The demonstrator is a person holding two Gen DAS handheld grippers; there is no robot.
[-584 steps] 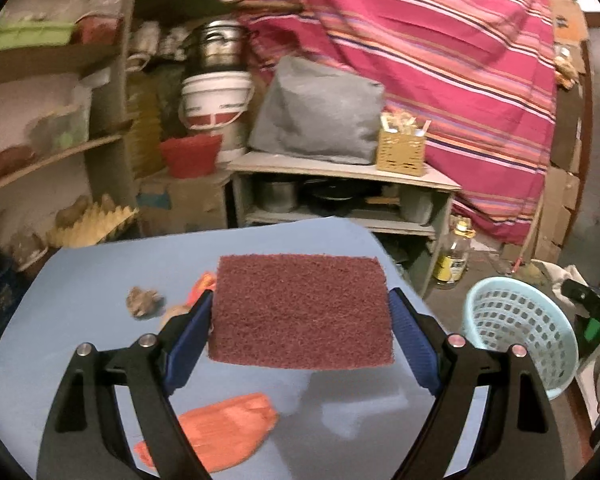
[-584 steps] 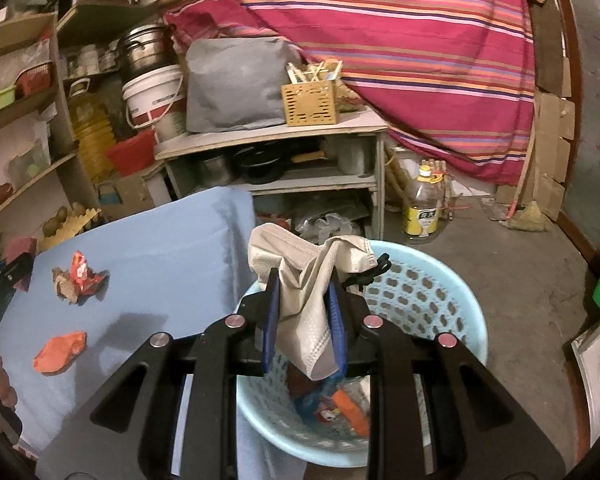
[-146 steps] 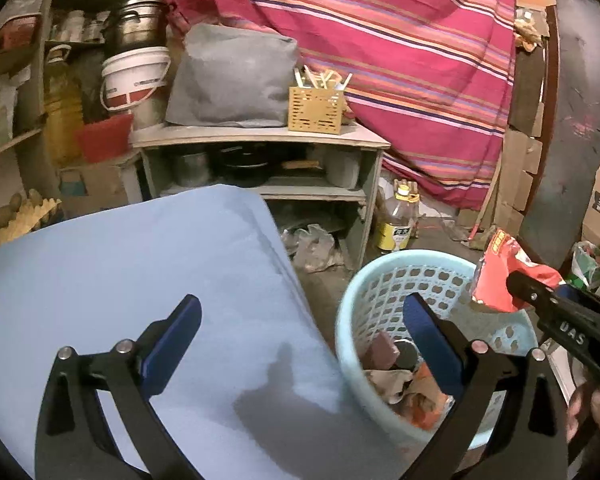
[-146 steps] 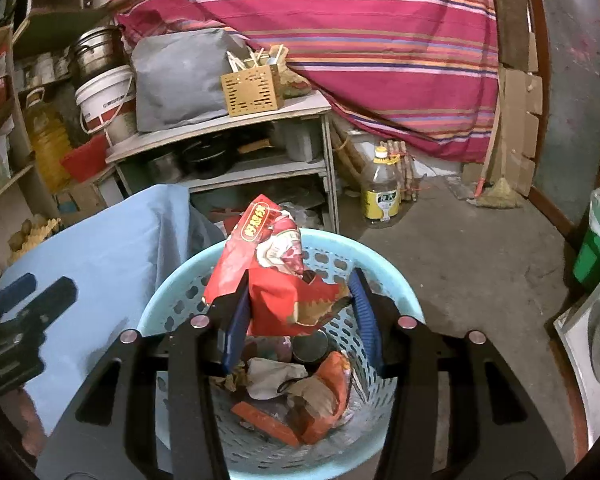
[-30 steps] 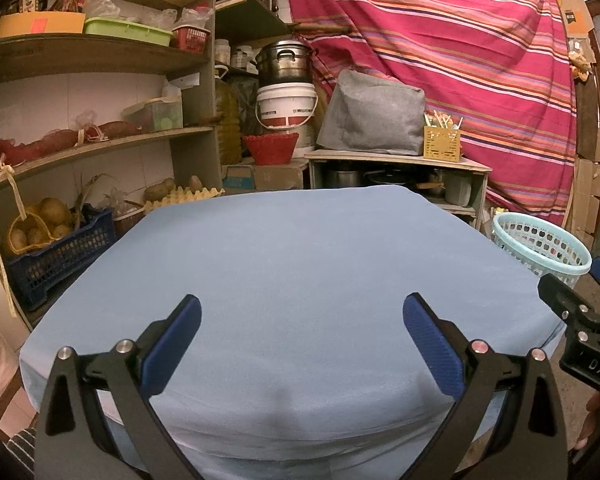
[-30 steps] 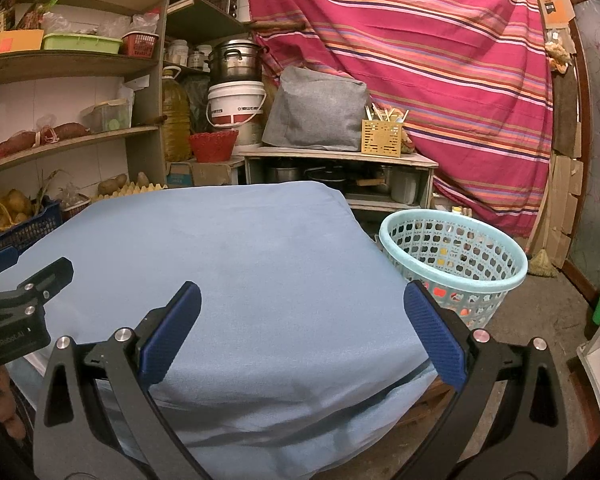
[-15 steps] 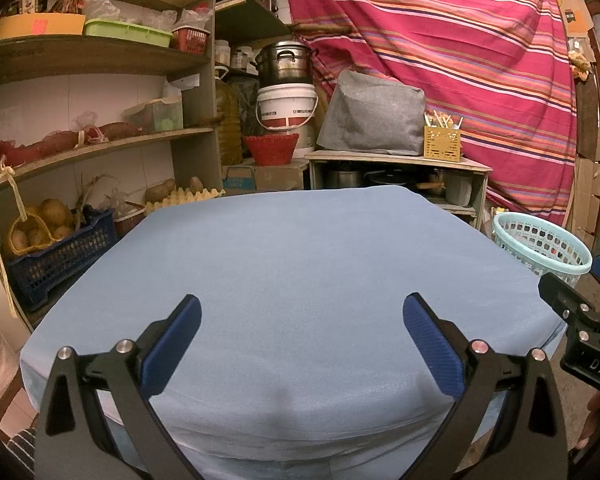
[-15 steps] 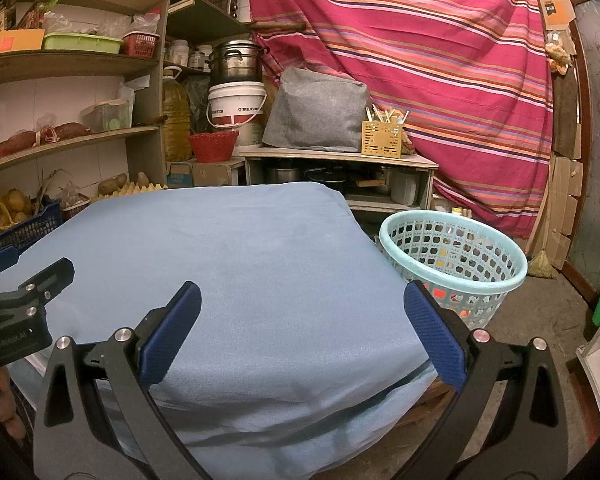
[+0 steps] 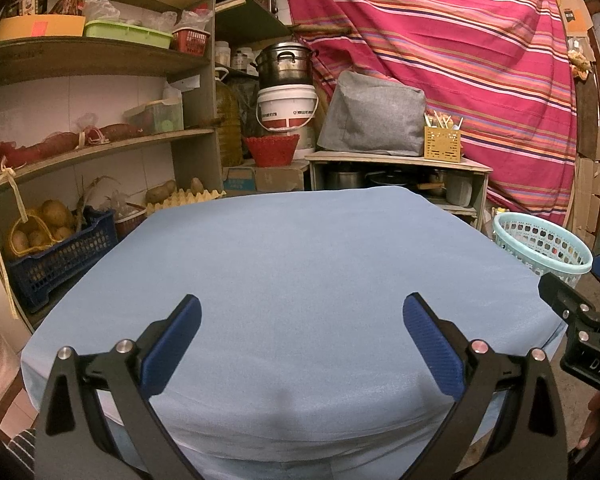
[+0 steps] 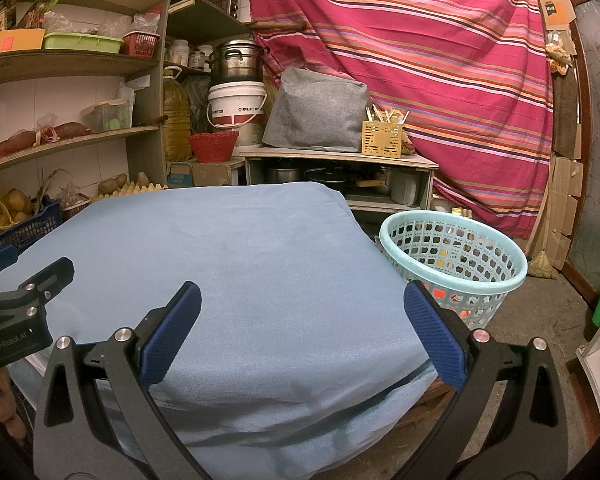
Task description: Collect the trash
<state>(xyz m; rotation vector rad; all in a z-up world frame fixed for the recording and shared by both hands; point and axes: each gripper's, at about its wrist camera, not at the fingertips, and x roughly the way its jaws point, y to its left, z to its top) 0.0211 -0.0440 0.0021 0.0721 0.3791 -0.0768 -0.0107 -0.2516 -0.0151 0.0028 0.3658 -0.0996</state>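
We hold our left gripper (image 9: 302, 308) low over the near edge of the table (image 9: 300, 264), its blue pads spread wide with nothing between them. Our right gripper (image 10: 302, 308) hangs over the near right corner of the same table, equally wide and equally bare. Each tool shows at the edge of the other's view: the right one at the right border of the left camera, the left one at the left border of the right camera.

The table is covered by a light blue cloth (image 10: 236, 248) that drapes over its sides, and we see no scraps lying on it. The trash sits in the pale green basket (image 10: 456, 268), which stands on the floor just beside the table's right side; through its holes we make out red and orange bits low inside, though we cannot tell what they are.

Behind the table stand wooden shelves (image 9: 96, 148) with potatoes in a dark blue crate (image 9: 60, 256), a white bucket (image 9: 287, 110) under a steel pot (image 9: 285, 65), a grey bag (image 10: 320, 110) on a low cabinet, and a striped red cloth (image 10: 420, 60) hanging across the back.
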